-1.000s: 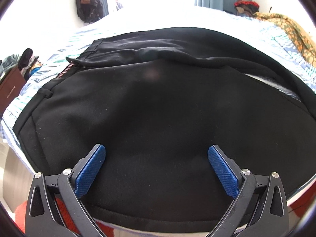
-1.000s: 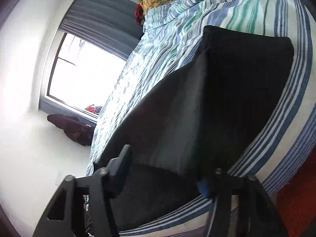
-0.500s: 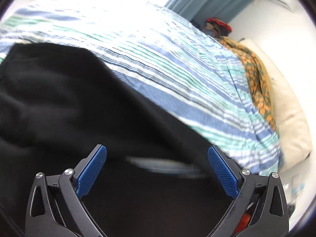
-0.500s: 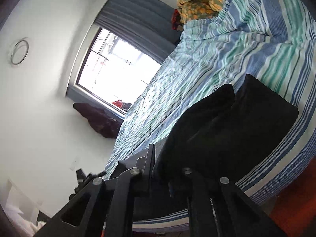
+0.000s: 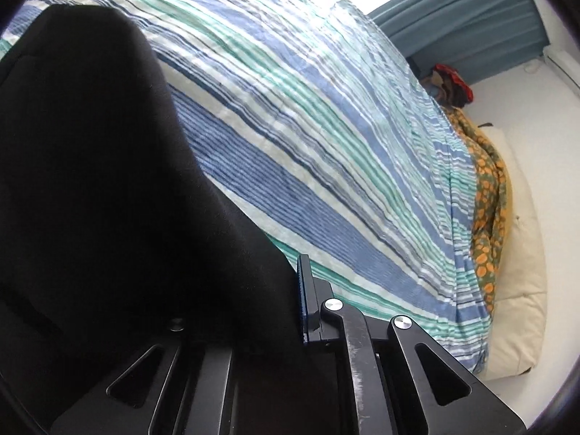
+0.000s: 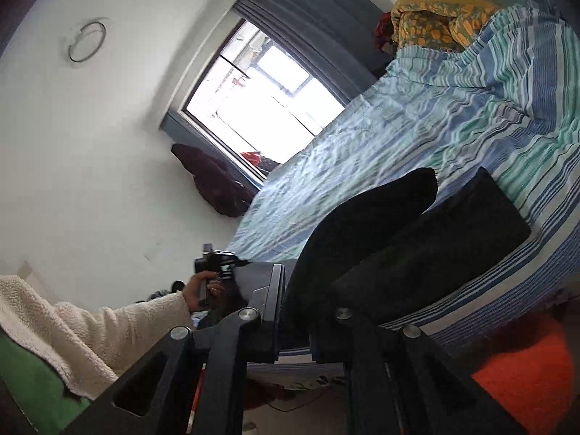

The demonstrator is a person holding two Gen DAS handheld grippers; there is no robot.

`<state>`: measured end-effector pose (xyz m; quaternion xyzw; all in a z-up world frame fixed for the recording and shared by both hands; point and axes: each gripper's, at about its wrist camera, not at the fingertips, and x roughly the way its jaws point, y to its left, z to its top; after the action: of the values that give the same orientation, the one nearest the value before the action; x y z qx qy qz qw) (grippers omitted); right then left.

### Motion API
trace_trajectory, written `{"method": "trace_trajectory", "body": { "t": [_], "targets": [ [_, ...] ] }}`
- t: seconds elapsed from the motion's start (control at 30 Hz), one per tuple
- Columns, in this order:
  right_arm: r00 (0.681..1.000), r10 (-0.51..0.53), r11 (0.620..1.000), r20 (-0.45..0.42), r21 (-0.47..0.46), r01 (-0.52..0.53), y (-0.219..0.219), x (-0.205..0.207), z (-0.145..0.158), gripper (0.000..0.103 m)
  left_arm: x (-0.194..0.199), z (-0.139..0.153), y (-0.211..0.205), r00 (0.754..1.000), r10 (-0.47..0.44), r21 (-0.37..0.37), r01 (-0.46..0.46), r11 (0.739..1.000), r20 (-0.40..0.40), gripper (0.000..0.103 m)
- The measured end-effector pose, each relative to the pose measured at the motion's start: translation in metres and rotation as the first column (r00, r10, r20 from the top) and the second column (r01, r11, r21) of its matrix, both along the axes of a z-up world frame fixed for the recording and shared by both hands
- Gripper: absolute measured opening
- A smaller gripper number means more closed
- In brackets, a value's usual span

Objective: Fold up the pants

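Observation:
The black pants [image 6: 453, 246] lie on the striped bed, with one part [image 6: 366, 224] lifted off it. My right gripper [image 6: 295, 311] is shut on that raised fabric, which bulges up between its fingers. In the left wrist view the pants [image 5: 90, 199] fill the left side. My left gripper [image 5: 290, 308] is shut on their edge. One blue pad [image 5: 303, 301] presses against the cloth, and the other finger is hidden under it. In the right wrist view a hand [image 6: 203, 286] in a cream fleece sleeve holds the left gripper's body.
The blue, green and white striped bedsheet [image 5: 326, 127] stretches away. An orange-patterned blanket [image 5: 489, 195] and a cream pillow [image 5: 522, 272] lie at the bed's head. A window [image 6: 261, 101] with dark clothes below it is on the far side. An orange rug [image 6: 522, 366] covers the floor.
My left gripper swung right across the pants to their edge and closed on the cloth. My right gripper closed on the pants and rose, lifting a fold off the bed.

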<state>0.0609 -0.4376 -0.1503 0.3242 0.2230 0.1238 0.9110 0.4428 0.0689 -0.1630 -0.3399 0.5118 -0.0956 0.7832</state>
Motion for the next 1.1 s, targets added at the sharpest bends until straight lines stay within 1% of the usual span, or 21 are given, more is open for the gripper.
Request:
{"method": "trace_trajectory", "body": {
  "t": [0.07, 0.1, 0.13, 0.2, 0.23, 0.27, 0.3, 0.33, 0.4, 0.43, 0.47, 0.5, 0.53, 0.57, 0.6, 0.63, 0.67, 0.8, 0.9, 1.0, 1.1],
  "targets": [
    [1.000, -0.023, 0.999, -0.013, -0.032, 0.022, -0.016, 0.034, 0.003, 0.011, -0.007, 0.038, 0.008, 0.997, 0.023, -0.033, -0.020, 0.999, 0.074, 0.006],
    [1.000, -0.030, 0.998, 0.004, -0.049, 0.030, -0.021, 0.051, 0.012, 0.011, -0.014, 0.063, 0.013, 0.991, 0.031, -0.033, -0.027, 0.999, 0.131, 0.006],
    [0.998, -0.031, 0.997, 0.046, -0.064, 0.034, -0.025, 0.068, 0.025, 0.011, -0.025, 0.094, 0.021, 0.978, 0.044, -0.017, -0.041, 0.999, 0.205, 0.006],
    [0.990, -0.011, 0.996, 0.141, -0.090, 0.024, -0.026, 0.091, 0.057, 0.011, -0.057, 0.142, 0.038, 0.941, 0.060, 0.018, -0.070, 0.997, 0.334, 0.007],
    [0.986, 0.004, 0.995, 0.167, -0.099, 0.012, -0.025, 0.098, 0.069, 0.011, -0.079, 0.161, 0.047, 0.919, 0.057, 0.044, -0.081, 0.996, 0.391, 0.009],
    [0.985, 0.017, 0.995, 0.172, -0.104, 0.001, -0.027, 0.107, 0.075, 0.011, -0.099, 0.169, 0.056, 0.906, 0.050, 0.068, -0.086, 0.994, 0.421, 0.009],
    [0.988, 0.021, 0.994, 0.151, -0.107, -0.005, -0.030, 0.112, 0.076, 0.011, -0.124, 0.169, 0.061, 0.899, 0.038, 0.097, -0.089, 0.991, 0.435, 0.010],
    [0.994, 0.021, 0.994, 0.106, -0.113, -0.009, -0.033, 0.116, 0.070, 0.011, -0.143, 0.160, 0.063, 0.903, 0.031, 0.117, -0.089, 0.989, 0.429, 0.013],
    [0.999, -0.006, 0.990, -0.032, -0.141, 0.002, -0.043, 0.122, 0.040, 0.011, -0.179, 0.119, 0.059, 0.929, 0.007, 0.144, -0.065, 0.987, 0.370, 0.015],
    [0.992, -0.029, 0.988, -0.119, -0.151, 0.010, -0.049, 0.125, 0.017, 0.011, -0.195, 0.080, 0.049, 0.956, -0.015, 0.161, -0.033, 0.986, 0.293, 0.015],
    [0.973, -0.062, 0.984, -0.224, -0.175, 0.022, -0.057, 0.128, -0.008, 0.011, -0.207, 0.051, 0.038, 0.974, -0.038, 0.168, -0.001, 0.986, 0.224, 0.015],
    [0.935, -0.106, 0.978, -0.338, -0.208, 0.036, -0.065, 0.130, -0.036, 0.011, -0.214, 0.017, 0.025, 0.988, -0.061, 0.166, 0.038, 0.985, 0.139, 0.015],
    [0.885, -0.153, 0.970, -0.440, -0.240, 0.049, -0.073, 0.132, -0.061, 0.011, -0.222, -0.016, 0.015, 0.995, -0.073, 0.161, 0.062, 0.985, 0.065, 0.014],
    [0.833, -0.191, 0.963, -0.520, -0.265, 0.056, -0.081, 0.130, -0.084, 0.011, -0.230, -0.032, 0.013, 0.997, -0.071, 0.154, 0.063, 0.986, 0.042, 0.011],
    [0.817, -0.181, 0.973, -0.547, -0.218, 0.070, -0.090, 0.125, -0.098, 0.011, -0.237, -0.042, 0.010, 0.998, -0.057, 0.141, 0.051, 0.989, 0.038, 0.011],
    [0.825, -0.179, 0.982, -0.536, -0.154, 0.113, -0.099, 0.118, -0.102, 0.011, -0.243, -0.046, 0.009, 0.998, -0.041, 0.121, 0.034, 0.992, 0.050, 0.012],
    [0.830, -0.201, 0.978, -0.520, -0.148, 0.144, -0.104, 0.112, -0.097, 0.011, -0.244, -0.046, 0.008, 0.998, -0.040, 0.107, 0.035, 0.994, 0.047, 0.013],
    [0.830, -0.247, 0.959, -0.501, -0.247, 0.136, -0.098, 0.103, -0.085, 0.011, -0.240, -0.032, -0.001, 0.996, -0.068, 0.148, 0.058, 0.987, 0.064, 0.013],
    [0.821, -0.308, 0.935, -0.481, -0.311, 0.169, -0.099, 0.100, -0.078, 0.011, -0.242, -0.033, -0.012, 0.994, -0.087, 0.163, 0.076, 0.984, 0.062, 0.013],
    [0.798, -0.354, 0.921, -0.488, -0.332, 0.205, -0.102, 0.093, -0.079, 0.011, -0.242, -0.031, -0.026, 0.991, -0.115, 0.188, 0.102, 0.977, 0.064, 0.014],
    [0.794, -0.357, 0.919, -0.491, -0.339, 0.203, -0.101, 0.093, -0.079, 0.011, -0.238, -0.033, -0.028, 0.991, -0.124, 0.197, 0.110, 0.974, 0.059, 0.016]
  ]
}}
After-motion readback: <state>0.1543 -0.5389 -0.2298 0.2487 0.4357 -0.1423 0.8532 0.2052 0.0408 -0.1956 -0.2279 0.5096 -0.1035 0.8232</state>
